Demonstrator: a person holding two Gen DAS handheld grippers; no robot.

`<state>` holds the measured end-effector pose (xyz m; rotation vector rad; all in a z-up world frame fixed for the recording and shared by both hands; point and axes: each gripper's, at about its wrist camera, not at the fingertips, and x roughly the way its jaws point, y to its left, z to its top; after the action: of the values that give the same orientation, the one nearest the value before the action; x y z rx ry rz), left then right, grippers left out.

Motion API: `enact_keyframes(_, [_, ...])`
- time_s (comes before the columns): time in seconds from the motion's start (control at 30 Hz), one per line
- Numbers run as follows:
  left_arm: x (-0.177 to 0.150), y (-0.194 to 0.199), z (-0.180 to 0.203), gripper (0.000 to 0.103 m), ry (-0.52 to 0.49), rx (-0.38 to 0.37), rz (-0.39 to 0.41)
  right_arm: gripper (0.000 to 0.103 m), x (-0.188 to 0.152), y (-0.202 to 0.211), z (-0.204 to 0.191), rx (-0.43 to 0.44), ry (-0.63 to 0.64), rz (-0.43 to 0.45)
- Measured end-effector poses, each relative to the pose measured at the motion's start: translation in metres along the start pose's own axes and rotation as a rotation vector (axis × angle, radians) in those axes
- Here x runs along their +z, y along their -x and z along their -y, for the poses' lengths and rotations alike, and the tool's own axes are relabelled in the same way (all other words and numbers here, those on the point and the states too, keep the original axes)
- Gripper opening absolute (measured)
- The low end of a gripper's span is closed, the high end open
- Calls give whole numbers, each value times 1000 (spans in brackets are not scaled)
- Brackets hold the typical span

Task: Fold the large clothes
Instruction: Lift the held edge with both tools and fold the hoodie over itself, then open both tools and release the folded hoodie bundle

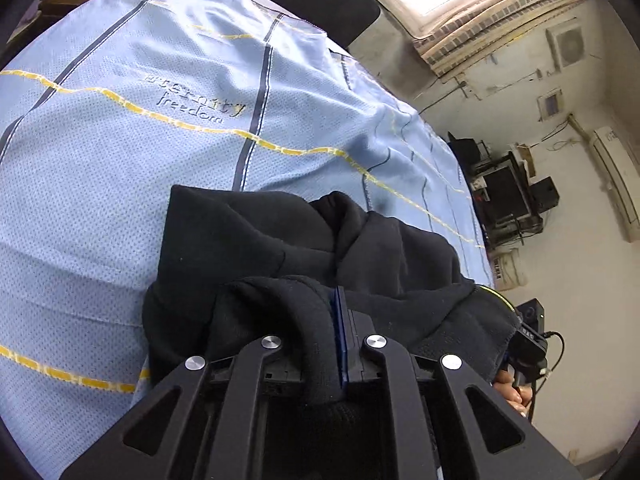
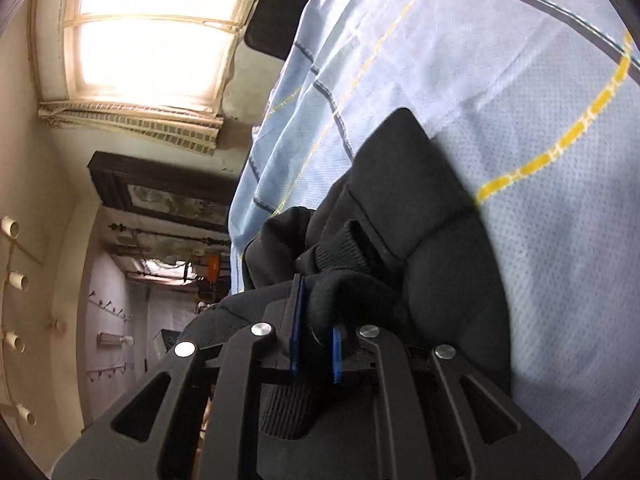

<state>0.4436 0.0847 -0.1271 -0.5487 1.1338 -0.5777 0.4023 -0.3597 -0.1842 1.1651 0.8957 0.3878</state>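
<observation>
- Left wrist view, nearest: the left gripper [image 1: 339,312] has its blue pads pressed together on a thick fold of the black sweatshirt [image 1: 304,240]; the fold loops over the left finger and runs down between the linkage arms
- Just beyond it the black sweatshirt lies bunched in several overlapping layers on the light blue bedsheet [image 1: 120,152]; one squared flap lies flat towards the sheet's printed lettering; a rounded ridge stands up at the middle
- At the right edge of that view, fingertips of a hand [image 1: 510,390] show beside a small black device with a cable; whose gripper it belongs to cannot be told
- Right wrist view, nearest: the right gripper [image 2: 316,344] clamps a ribbed hem of the same black sweatshirt [image 2: 420,240] between its blue pads; the pads stand a little apart with cloth filling the gap; ribbed fabric hangs below them
- Past the gripper the garment heaps up, with a ribbed cuff [image 2: 340,252] lying in the folds and a smooth flap resting on the bedsheet [image 2: 520,100]
- The sheet carries dark blue lines and yellow stripes [image 1: 280,146] crossing in a grid
- Farther off: a black cushion [image 1: 332,4] at the bed's far edge; a bright window [image 2: 148,36] behind; a wall-mounted air conditioner [image 1: 616,184] and cluttered black equipment [image 1: 504,192] against the wall
</observation>
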Motion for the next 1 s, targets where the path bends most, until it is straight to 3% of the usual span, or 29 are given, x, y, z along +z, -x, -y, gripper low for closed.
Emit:
enact_keyframes(0.1, [-2, 15, 2, 19, 7, -40, 9, 16, 3, 4, -8, 27, 37, 0])
enact_keyframes(0.13, [-3, 25, 8, 33, -1, -65, 18, 25, 3, 6, -12, 35, 51, 2])
enact_keyframes(0.17, [-3, 35, 13, 46, -11, -80, 37, 44, 3, 11, -19, 52, 75, 14])
enact_keyframes(0.2, [-1, 46, 16, 73, -18, -81, 71, 54, 3, 18, -26, 61, 99, 36])
enact_keyframes(0.23, [-2, 65, 23, 79, -34, -63, 140, 63, 0, 26, -34, 60, 124, 60])
enact_keyframes(0.33, [-4, 99, 34, 85, -91, -33, 241, 64, -1, 49, -58, 64, 215, 134])
enact_keyframes(0.43, [-5, 102, 35, 85, -89, -61, 231, 62, -4, 57, -68, 59, 259, 155])
enact_keyframes(0.6, [-15, 71, 65, 85, -216, 22, 169, 49, -23, 37, -85, -111, 405, 149])
enact_keyframes(0.67, [-14, 50, 88, 85, -282, 55, 147, 40, -26, 17, -96, -120, 436, 110])
enact_keyframes(0.83, [1, -4, 125, 85, -356, 140, 110, 38, -36, -41, -138, -164, 566, 17])
enact_keyframes(0.93, [6, -38, 129, 85, -426, 319, 140, 37, -38, -77, -143, -228, 604, -7])
enact_keyframes(1.0, [8, -58, 116, 86, -449, 442, 143, 31, -31, -90, -134, -318, 626, 30])
